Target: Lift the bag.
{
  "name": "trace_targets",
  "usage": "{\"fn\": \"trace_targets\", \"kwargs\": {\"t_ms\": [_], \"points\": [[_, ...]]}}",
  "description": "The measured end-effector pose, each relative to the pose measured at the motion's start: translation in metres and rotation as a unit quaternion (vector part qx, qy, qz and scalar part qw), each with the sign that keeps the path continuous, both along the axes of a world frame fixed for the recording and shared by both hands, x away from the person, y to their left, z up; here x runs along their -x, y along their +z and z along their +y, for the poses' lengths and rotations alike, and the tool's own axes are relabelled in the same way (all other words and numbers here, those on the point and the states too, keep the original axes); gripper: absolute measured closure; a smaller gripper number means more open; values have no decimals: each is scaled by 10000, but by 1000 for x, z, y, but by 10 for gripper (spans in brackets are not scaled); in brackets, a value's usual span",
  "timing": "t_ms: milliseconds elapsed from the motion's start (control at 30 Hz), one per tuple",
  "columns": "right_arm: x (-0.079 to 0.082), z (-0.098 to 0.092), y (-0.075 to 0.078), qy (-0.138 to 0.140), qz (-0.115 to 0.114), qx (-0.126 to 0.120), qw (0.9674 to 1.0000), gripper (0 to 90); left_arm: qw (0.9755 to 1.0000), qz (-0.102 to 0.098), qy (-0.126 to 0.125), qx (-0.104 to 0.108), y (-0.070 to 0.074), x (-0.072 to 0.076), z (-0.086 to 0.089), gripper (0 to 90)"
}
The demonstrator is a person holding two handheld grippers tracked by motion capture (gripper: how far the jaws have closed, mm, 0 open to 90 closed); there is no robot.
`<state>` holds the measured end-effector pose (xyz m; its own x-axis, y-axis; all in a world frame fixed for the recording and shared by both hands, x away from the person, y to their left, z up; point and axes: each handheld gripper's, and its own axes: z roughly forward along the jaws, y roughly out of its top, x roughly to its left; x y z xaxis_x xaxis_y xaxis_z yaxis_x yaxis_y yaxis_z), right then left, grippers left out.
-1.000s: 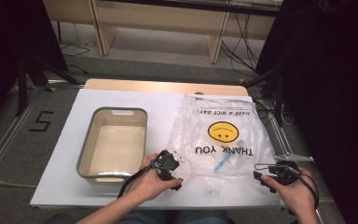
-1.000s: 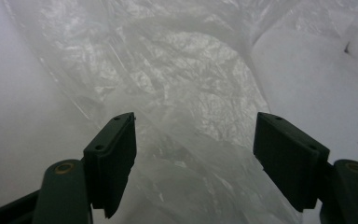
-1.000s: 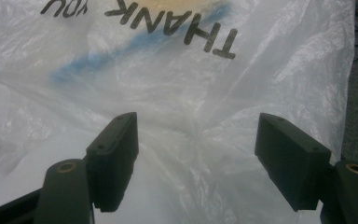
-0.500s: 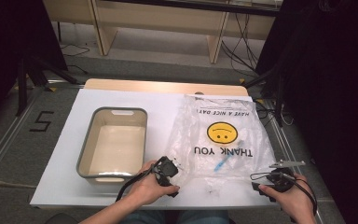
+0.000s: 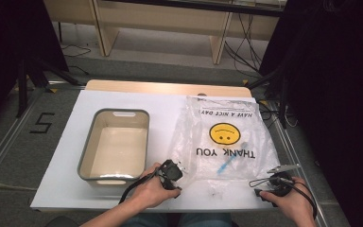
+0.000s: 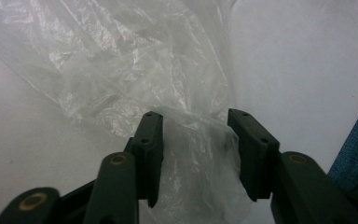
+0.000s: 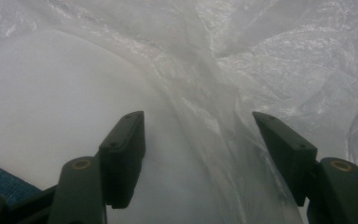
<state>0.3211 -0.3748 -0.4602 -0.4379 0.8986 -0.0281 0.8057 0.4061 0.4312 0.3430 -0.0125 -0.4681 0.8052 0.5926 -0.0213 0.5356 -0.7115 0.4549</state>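
A clear plastic bag (image 5: 227, 142) with a yellow smiley and "THANK YOU" print lies flat on the right half of the white table (image 5: 66, 156). A small blue and white item (image 5: 227, 164) shows inside it. My left gripper (image 5: 174, 176) sits at the bag's near left corner. In the left gripper view, its jaws (image 6: 196, 119) have just been closing and bunched film (image 6: 196, 149) sits between them with a wide gap left. My right gripper (image 5: 259, 184) is at the bag's near right corner. Its jaws (image 7: 198, 121) have just been closing too, still apart, with the bag's edge (image 7: 223, 140) running between them.
A grey-rimmed, cream-coloured tub (image 5: 121, 112) stands on the left half of the table, just left of my left hand. Blue cloth of the person's leg (image 6: 354, 149) shows at the table's near edge. Wooden furniture and cables lie beyond the far edge.
Both hands have stayed at the bag's near corners. The right hand has dropped slightly toward the near edge.
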Motion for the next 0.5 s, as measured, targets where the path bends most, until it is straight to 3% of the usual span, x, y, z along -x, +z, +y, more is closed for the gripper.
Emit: {"fn": "trace_targets", "kwargs": {"t_ms": [200, 400, 500], "points": [[-1, 1, 0, 31, -74, -30, 10000, 569, 10000, -6, -72, -63, 1, 3, -5, 739], [-1, -5, 0, -64, -121, -154, 9998, 738, 10000, -38, -83, 14, 0, 5, -6, 874], [-1, -8, -1, -90, -148, -264, 9995, 825, 9999, -52, -90, 54, 0, 5, -6, 894]]}}
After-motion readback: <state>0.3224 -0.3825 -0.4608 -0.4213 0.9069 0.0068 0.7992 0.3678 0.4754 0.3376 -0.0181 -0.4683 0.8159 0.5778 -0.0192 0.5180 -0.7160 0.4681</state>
